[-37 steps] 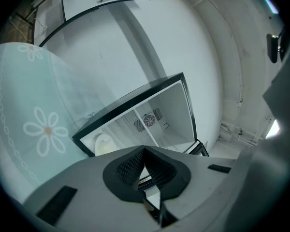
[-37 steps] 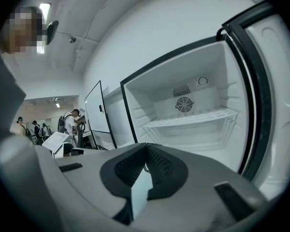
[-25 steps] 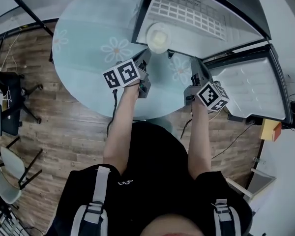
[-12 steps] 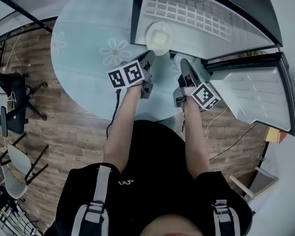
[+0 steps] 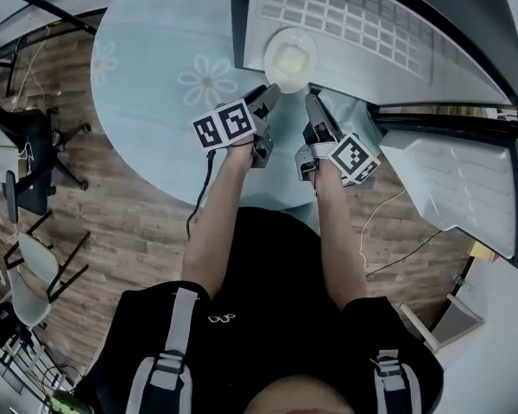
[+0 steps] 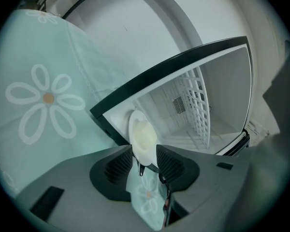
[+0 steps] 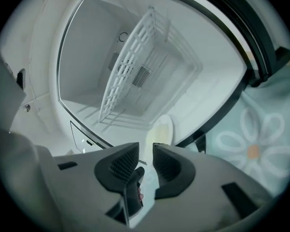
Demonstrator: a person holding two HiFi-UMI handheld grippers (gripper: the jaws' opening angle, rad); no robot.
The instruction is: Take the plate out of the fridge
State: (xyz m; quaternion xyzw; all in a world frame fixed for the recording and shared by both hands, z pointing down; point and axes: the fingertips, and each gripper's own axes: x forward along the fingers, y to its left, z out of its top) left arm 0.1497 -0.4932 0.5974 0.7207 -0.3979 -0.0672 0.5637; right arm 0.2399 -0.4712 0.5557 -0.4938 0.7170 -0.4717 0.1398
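The left gripper (image 6: 145, 153) stands with its jaws wide; they have just been opening, and the pads press on nothing. In the left gripper view the plate (image 6: 142, 137) sits just ahead of the tips, its near rim showing in the gap between them. The right gripper (image 7: 146, 149) has a narrower gap. Its jaws too have just been opening, with nothing between them. In the right gripper view the plate (image 7: 162, 129) lies just ahead of the tips and a little to the right of the gap. In the head view the left gripper (image 5: 272, 97) and right gripper (image 5: 312, 106) point side by side toward the plate (image 5: 291, 59), which lies ahead of both, roughly on the line between them; whether either tip touches its rim cannot be told. The plate is white with a yellowish middle. It rests on the floor of the open fridge (image 5: 354, 72), right at the front edge near the left corner of the dark frame. Deeper inside stands a white wire shelf (image 7: 130, 66). The door (image 5: 453, 179) is swung out to the right. The fridge stands on a round table (image 5: 155, 102) under a pale teal cover with white flowers (image 5: 205, 84). Beyond the table's left edge are wooden floor (image 5: 138, 231) and a black chair (image 5: 26, 158).
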